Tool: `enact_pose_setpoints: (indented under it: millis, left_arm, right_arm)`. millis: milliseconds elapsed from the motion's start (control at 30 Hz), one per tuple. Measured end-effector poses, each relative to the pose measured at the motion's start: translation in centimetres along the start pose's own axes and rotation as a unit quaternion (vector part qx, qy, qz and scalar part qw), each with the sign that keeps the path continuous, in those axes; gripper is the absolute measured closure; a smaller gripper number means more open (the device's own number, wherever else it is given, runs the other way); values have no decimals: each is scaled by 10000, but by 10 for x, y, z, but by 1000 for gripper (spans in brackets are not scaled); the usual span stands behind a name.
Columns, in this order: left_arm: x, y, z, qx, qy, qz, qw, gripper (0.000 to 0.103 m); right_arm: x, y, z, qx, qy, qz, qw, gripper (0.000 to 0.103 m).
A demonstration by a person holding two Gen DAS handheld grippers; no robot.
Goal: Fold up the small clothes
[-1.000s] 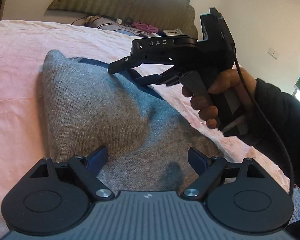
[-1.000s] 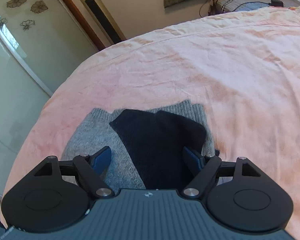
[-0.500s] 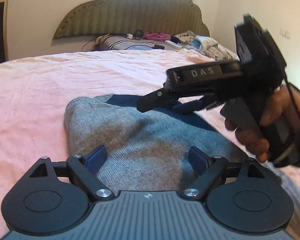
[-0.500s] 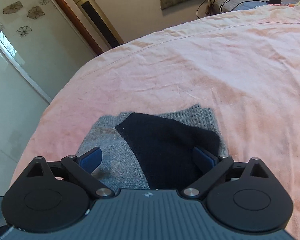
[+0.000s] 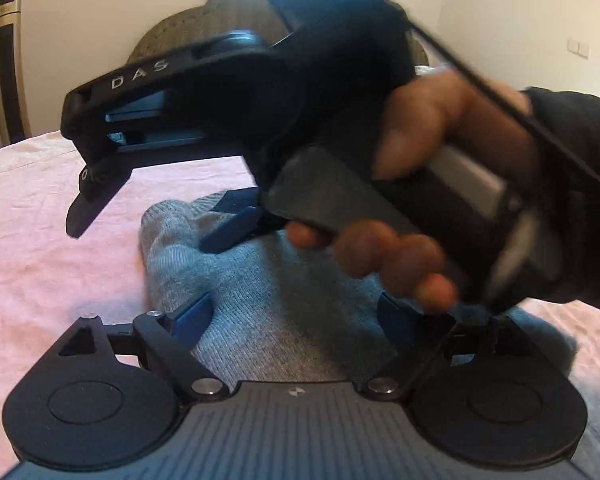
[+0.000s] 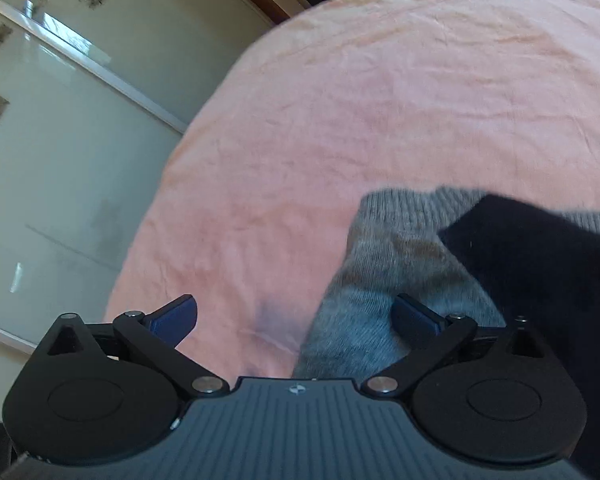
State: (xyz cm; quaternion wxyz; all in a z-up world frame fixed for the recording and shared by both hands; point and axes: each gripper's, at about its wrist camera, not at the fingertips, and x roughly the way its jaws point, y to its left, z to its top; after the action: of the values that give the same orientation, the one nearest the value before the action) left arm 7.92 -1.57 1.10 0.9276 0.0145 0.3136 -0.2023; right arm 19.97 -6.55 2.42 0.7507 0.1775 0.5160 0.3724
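A pink bedsheet (image 6: 380, 100) covers the bed and fills most of both views, with a padded headboard (image 5: 172, 36) against a pale wall at the top of the left wrist view and a frosted glass door (image 6: 60, 160) at the left of the right wrist view. The grey knit garment (image 5: 268, 300) lies folded on the sheet in the lower centre of the left wrist view, with a dark navy panel (image 6: 540, 280) showing at the right edge of the right wrist view. The left gripper (image 5: 292, 316) stands wide open just over the grey knit, its 2 blue pads clear of the cloth. The right gripper (image 6: 296, 316) has just been opening and now stands wide, with nothing pinched: its left pad is over bare sheet, its right pad over the garment's edge. In the left wrist view a hand (image 5: 420, 200) in a dark sleeve (image 5: 572, 184) holds that gripper, blurred, across the upper frame.
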Motion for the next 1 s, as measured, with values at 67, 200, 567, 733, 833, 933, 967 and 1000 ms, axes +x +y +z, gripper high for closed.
enact_pose_setpoints:
  millis: [67,200,567,733,833,933,967,1000]
  left_arm:
    - [0,1,2,-50,13,-31,10000,12]
    - [0,4,0,-68,-31,-69,9999,12]
    - [6,-5,-8,174,-45,37,9998,4]
    - [-28,4,-6,-442,-252,3,9987,4]
    - [-62,25,-23,-1058,-396,-180,9934,4]
    - [-76,56,-48,-2130,-90,-426,9761,4]
    - [-76,64,-57,-2532,64,-574,9657,5]
    - [-72,71,-67,-2940,259,-792,9522,5]
  right_arm:
    - [-2,5,1,-95,48,-95,9999,1]
    - [-39,6,-13,24,-355,-42,9994,5]
    - [-69,-51,-34,237,-867,-386,9952,0]
    - [-88,-21,-49,-46,-970,-858,9916,4]
    - [-129,-15,-84,-310,-1282,-546,9898,0]
    - [-164,-29,-123,-260,-1392,-660,9877,0]
    - [-171,-38,-134,-140,-1400,-727,9874,0]
    - [-176,-49,-146,36,-1355,-770,9878,0]
